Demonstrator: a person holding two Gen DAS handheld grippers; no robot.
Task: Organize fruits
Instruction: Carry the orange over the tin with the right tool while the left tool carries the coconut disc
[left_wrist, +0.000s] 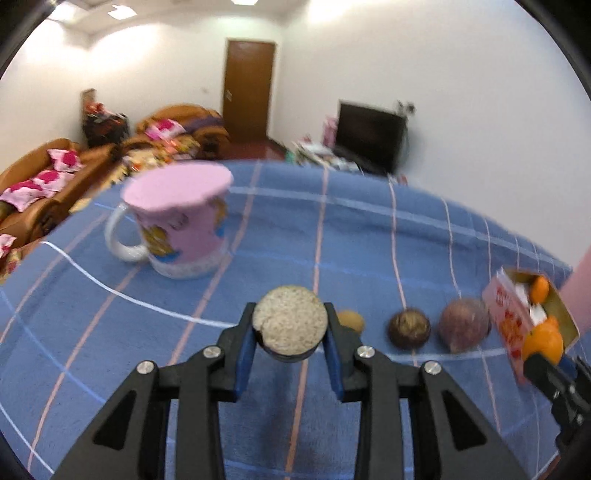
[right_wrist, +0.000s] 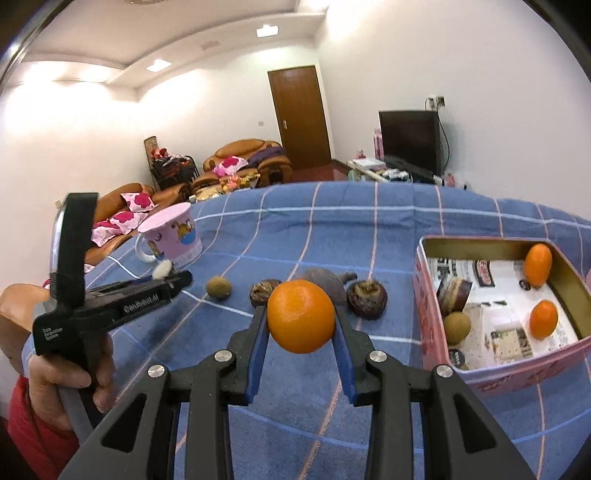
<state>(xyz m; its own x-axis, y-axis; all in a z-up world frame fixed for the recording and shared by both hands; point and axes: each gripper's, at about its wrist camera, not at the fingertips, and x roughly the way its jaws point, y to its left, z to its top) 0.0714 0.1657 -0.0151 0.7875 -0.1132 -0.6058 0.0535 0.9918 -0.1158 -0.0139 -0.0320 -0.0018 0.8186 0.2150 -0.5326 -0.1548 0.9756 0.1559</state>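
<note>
My left gripper (left_wrist: 290, 325) is shut on a halved fruit with a pale cut face (left_wrist: 290, 322), held above the blue cloth. My right gripper (right_wrist: 300, 316) is shut on an orange (right_wrist: 300, 316), held left of the pink tin box (right_wrist: 436, 317). The box holds two oranges (right_wrist: 538, 264), a halved dark fruit (right_wrist: 454, 294) and a small brown fruit (right_wrist: 457, 326). On the cloth lie a small brown fruit (right_wrist: 218, 287), two dark fruits (right_wrist: 367, 298) and a purple one (right_wrist: 321, 277). The left gripper shows in the right wrist view (right_wrist: 162, 273).
A pink mug (left_wrist: 177, 225) stands on the blue checked tablecloth (left_wrist: 332, 229) at the back left. Sofas with pink cushions (right_wrist: 136, 206), a door and a television stand beyond the table. The box also shows at the right edge of the left wrist view (left_wrist: 506, 317).
</note>
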